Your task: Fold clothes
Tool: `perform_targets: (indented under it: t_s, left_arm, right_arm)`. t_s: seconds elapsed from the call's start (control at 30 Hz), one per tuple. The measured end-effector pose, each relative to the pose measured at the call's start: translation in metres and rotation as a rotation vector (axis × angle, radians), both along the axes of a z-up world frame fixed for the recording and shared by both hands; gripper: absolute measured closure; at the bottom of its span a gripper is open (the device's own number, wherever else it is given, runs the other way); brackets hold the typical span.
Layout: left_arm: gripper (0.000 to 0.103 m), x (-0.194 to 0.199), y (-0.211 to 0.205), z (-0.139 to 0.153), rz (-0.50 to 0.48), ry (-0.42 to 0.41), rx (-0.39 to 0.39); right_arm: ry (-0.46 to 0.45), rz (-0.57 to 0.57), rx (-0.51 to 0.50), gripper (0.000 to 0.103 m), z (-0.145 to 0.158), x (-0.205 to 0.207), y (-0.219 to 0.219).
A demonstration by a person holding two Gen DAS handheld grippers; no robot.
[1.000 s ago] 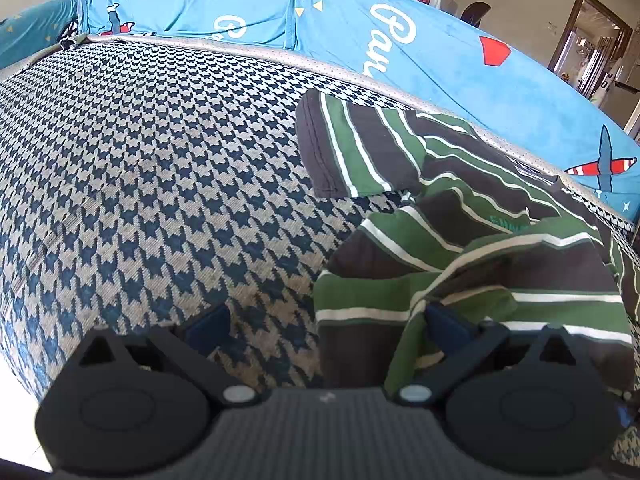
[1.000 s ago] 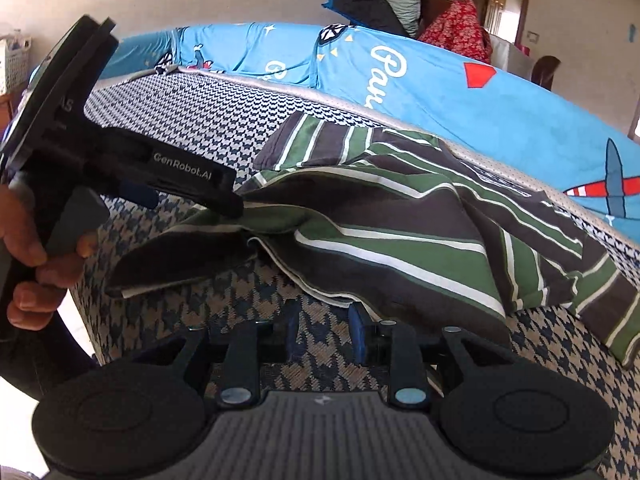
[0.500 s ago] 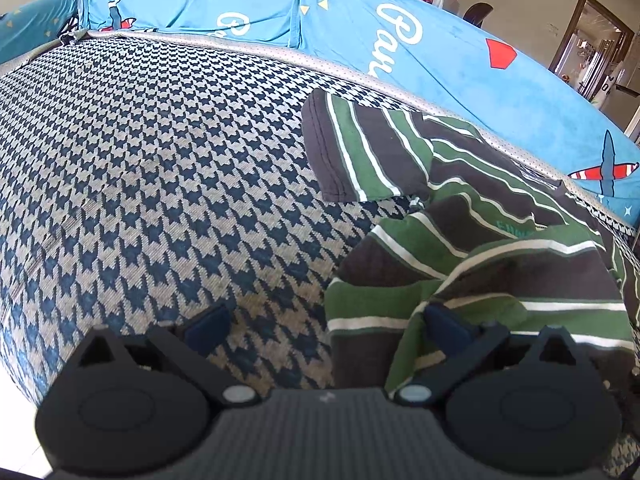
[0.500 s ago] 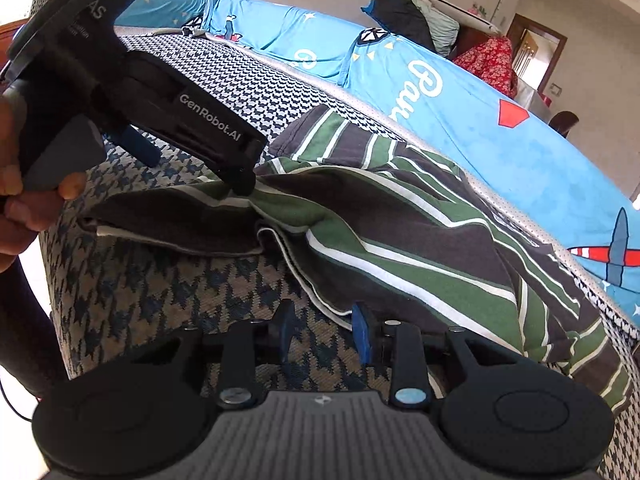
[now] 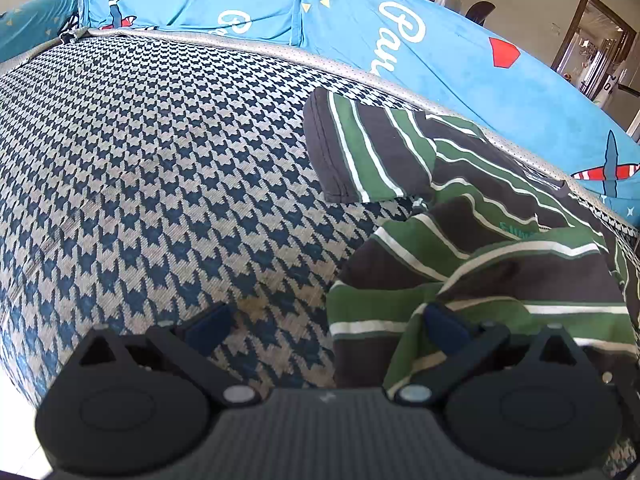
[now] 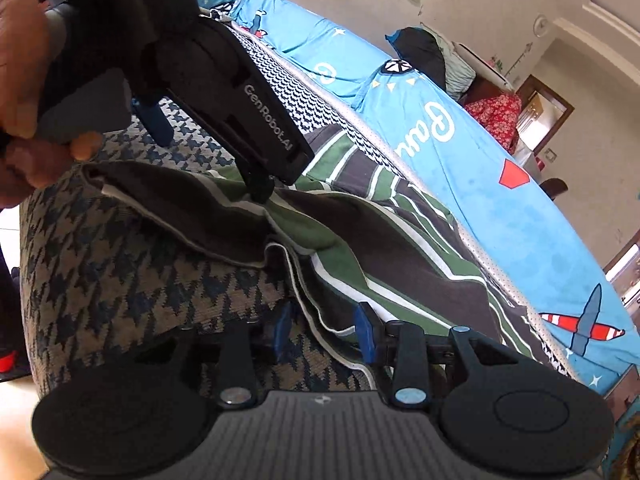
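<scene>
My right gripper point(image 6: 323, 330) has been opening, jaws astride the striped shirt's point(image 6: 380, 252) hem; left gripper point(image 5: 326, 328) is standing wide. Shirt is lying crumpled near the houndstooth sofa seat's point(image 5: 160, 168) front edge.

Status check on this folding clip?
Left gripper open, one finger on striped shirt. Right gripper opening, hem edge between jaws, ungripped. Nothing in the way.

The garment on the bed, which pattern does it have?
The garment has green and dark grey stripes with thin white lines, clearest in the left wrist view.
</scene>
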State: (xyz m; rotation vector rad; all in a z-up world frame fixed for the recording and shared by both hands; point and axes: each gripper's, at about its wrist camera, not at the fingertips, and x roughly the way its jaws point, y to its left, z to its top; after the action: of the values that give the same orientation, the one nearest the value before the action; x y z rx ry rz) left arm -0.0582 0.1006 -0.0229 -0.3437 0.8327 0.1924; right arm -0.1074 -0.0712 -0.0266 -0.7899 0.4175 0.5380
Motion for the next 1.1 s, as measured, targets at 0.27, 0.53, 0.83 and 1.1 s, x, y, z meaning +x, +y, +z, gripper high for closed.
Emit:
perform_targets:
  t_s: [0.27,0.53,0.83,1.1]
  left_arm:
    - [0.0,0.001,0.0,0.0,-0.004,0.003,0.008]
    - [0.0,-0.001,-0.001,0.002,-0.003,-0.003,-0.007]
    - [0.0,-0.019,-0.003,0.02,-0.031,-0.063,-0.003]
    - [0.0,-0.047,-0.011,0.031,-0.076,-0.091,0.008]
  right_arm:
    - [-0.019,0.001,0.004,0.07,-0.008,0.01,0.006]
    - [0.032,0.026,0.033,0.1,-0.005,0.013,0.006]
    - [0.127,0.015,0.182,0.1,0.035,-0.018,-0.031]
    - [0.214,0.031,0.286,0.1,0.05,-0.072,-0.058]
